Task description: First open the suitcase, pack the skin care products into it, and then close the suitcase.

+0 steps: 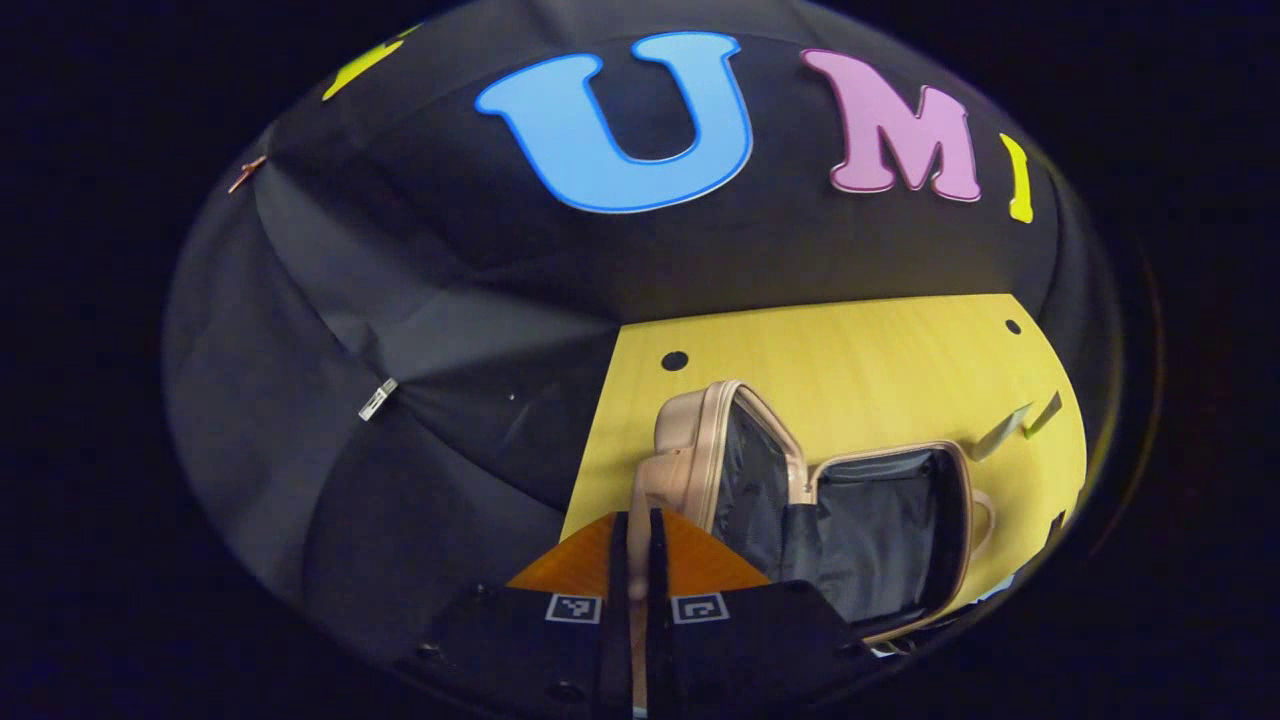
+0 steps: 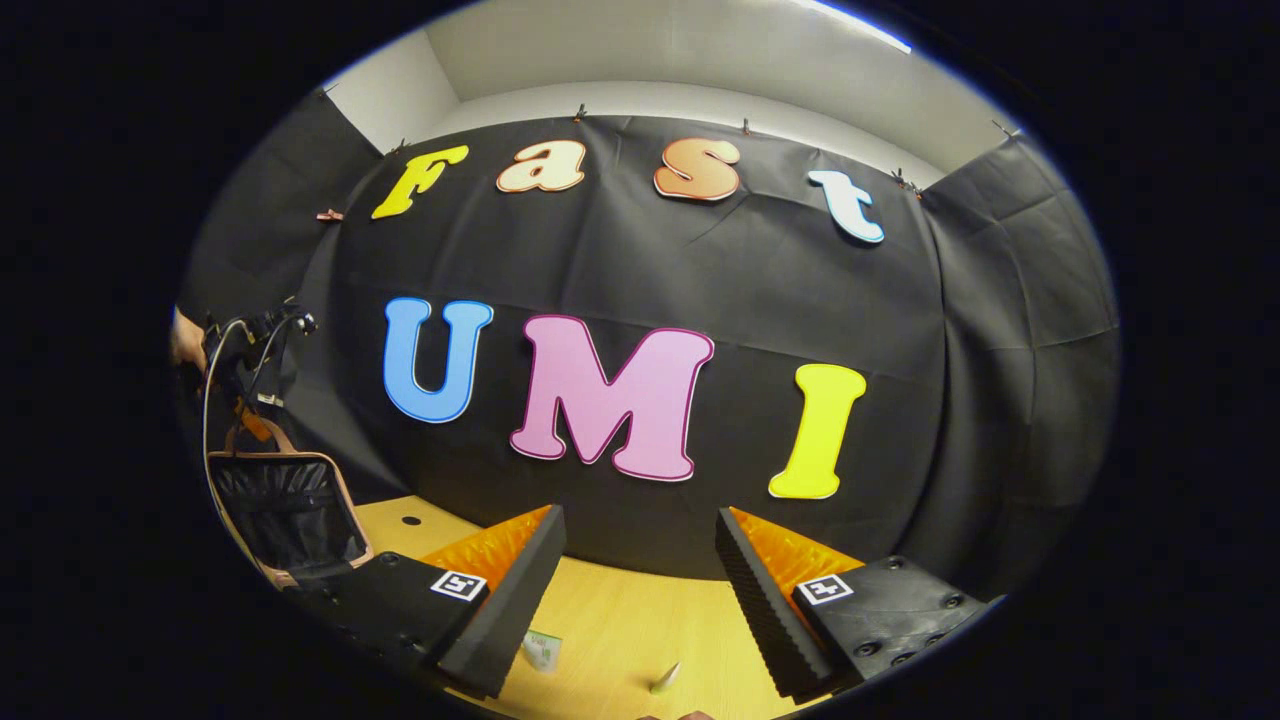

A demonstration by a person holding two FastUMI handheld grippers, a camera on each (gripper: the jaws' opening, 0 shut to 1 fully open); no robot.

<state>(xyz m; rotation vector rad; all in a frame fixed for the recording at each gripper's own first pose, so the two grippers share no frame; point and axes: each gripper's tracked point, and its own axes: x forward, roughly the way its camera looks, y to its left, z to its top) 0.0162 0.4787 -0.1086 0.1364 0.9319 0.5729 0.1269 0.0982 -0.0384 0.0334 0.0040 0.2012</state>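
The suitcase (image 1: 850, 510) lies open on the yellow worktop (image 1: 860, 360), its lid (image 1: 735, 470) standing up at the side nearer the wall and its dark lining bare. The left hand-held gripper (image 1: 640, 580) sits right at the lid's edge with its jaws drawn almost together; they seem to pinch the lid's rim or zip tab, though the view is too tight to be sure. The right hand-held gripper (image 2: 630, 590) hovers wide open over the worktop, well to the right of the suitcase, above two small items (image 2: 542, 650), probably skin care packets. The step in hand looks like lifting the lid fully back. Best to keep the pull smooth along the hinge arc, then let the lid rest before reaching for the packets.
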